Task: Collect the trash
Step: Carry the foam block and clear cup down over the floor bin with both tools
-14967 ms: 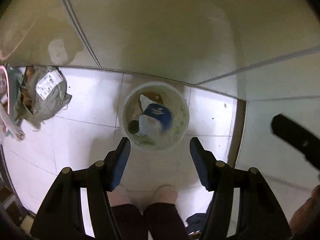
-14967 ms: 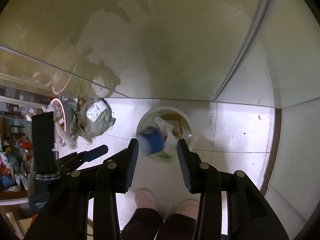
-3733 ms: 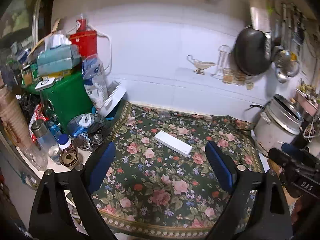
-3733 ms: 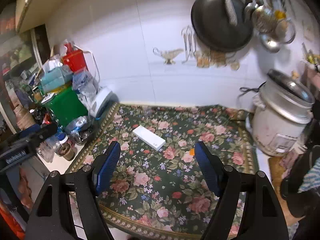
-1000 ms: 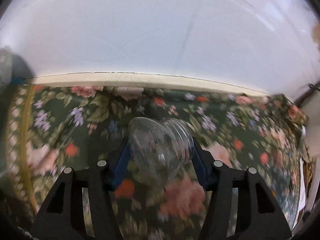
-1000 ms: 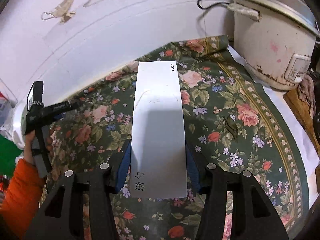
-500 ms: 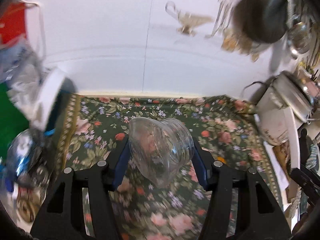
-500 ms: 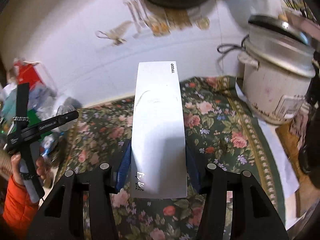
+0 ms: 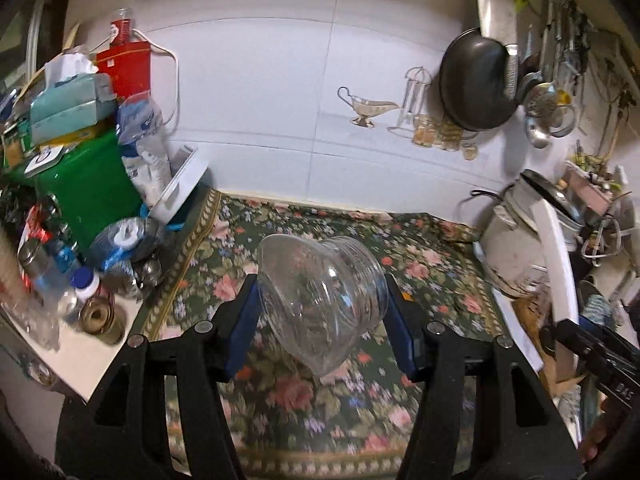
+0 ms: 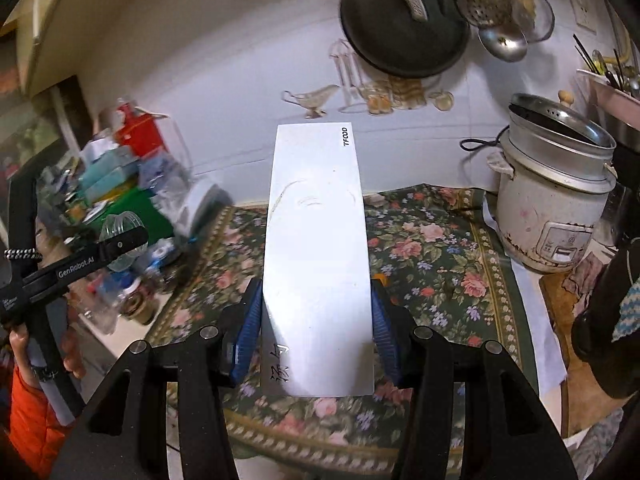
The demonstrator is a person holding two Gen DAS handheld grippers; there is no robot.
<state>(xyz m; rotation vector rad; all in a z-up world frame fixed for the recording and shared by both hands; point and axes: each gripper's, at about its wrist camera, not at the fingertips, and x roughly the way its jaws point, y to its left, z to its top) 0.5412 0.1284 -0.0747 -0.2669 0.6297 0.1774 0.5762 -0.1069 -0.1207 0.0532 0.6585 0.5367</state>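
My left hand-held gripper [image 9: 322, 312] clamps a clear ribbed plastic jar [image 9: 320, 300] (tilted); my right hand-held gripper [image 10: 318, 330] grips a long white box [image 10: 316, 240].

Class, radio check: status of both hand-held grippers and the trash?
Left hand-held gripper shut on clear plastic cup. Right hand-held gripper shut on white box. Nothing blocking.

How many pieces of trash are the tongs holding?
2. The clear plastic cup sits between the left tongs; the long white flat box sits between the right tongs.
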